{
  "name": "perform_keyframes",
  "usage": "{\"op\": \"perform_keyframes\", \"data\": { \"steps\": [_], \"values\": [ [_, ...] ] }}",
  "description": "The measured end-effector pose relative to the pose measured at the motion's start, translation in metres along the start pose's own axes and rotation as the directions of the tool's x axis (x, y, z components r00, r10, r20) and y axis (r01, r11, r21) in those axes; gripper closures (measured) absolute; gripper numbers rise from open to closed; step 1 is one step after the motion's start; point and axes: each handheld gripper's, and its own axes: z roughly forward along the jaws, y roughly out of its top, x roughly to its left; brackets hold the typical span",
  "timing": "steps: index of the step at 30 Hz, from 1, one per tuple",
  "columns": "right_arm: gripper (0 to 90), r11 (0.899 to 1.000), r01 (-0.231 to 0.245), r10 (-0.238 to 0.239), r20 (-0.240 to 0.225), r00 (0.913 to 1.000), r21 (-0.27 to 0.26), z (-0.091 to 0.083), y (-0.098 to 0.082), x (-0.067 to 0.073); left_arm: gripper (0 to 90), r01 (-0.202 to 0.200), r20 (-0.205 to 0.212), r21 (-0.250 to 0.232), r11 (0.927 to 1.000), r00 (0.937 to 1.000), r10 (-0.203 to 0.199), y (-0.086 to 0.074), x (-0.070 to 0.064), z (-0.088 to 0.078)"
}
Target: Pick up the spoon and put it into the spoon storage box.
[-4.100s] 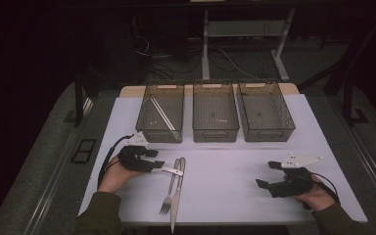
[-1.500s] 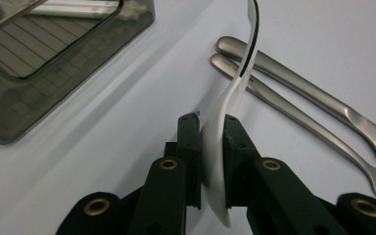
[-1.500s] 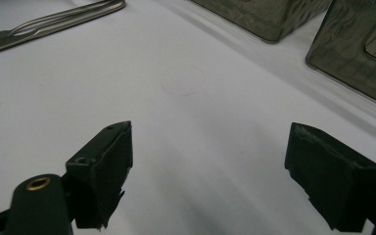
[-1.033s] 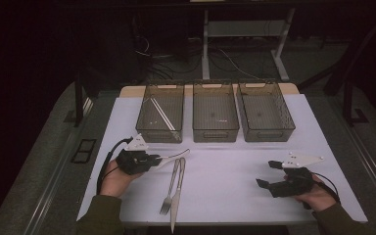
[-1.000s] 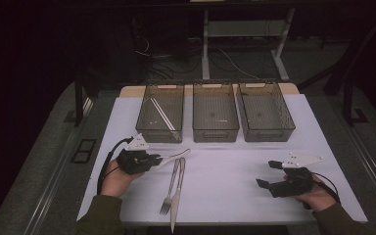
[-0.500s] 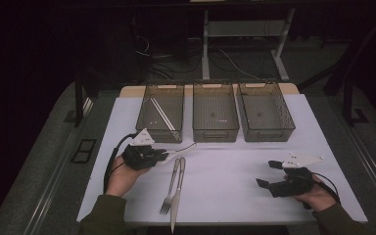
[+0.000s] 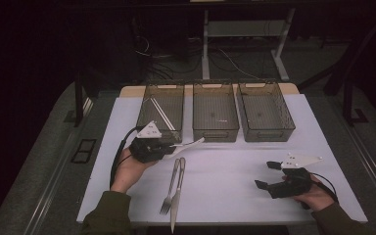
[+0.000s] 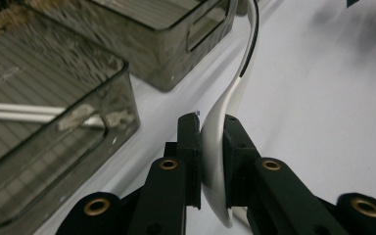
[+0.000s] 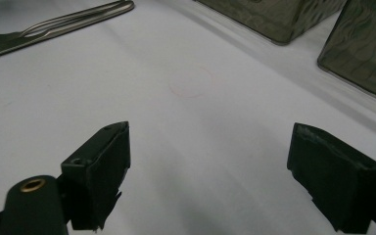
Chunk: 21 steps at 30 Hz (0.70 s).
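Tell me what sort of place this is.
Probably a lab or workshop set up for recording tabletop tasks, not a kitchen: a white table with three identical smoked bins in a row, cables on the dark floor behind, and a cabled left tool gripping a white spoon.

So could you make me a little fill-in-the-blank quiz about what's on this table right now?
1. The left gripper is shut on a white ____.
2. Behind the cutlery stand ____ see-through bins in a row.
3. A fork and a ____ lie side by side on the white table.
4. The right gripper has its jaws ____, with nothing between them.

Missing words: spoon; three; knife; open
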Motion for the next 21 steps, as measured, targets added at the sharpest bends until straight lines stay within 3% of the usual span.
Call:
{"op": "perform_keyframes", "data": {
  "steps": [9, 21],
  "values": [
    [12.4, 1.000, -0.010, 0.010, 0.022, 0.9997, 0.007, 0.001, -0.001, -0.003, 80.0, -0.021, 0.027, -0.016, 0.9996, 0.9994, 0.021, 0.021, 0.000, 0.012],
    [12.5, 1.000, -0.007, 0.007, 0.029, 0.9996, -0.006, -0.001, 0.000, -0.001, 79.9, -0.052, 0.021, -0.034, 0.9981, 0.9984, 0.052, 0.059, 0.004, 0.028]
  ]
}}
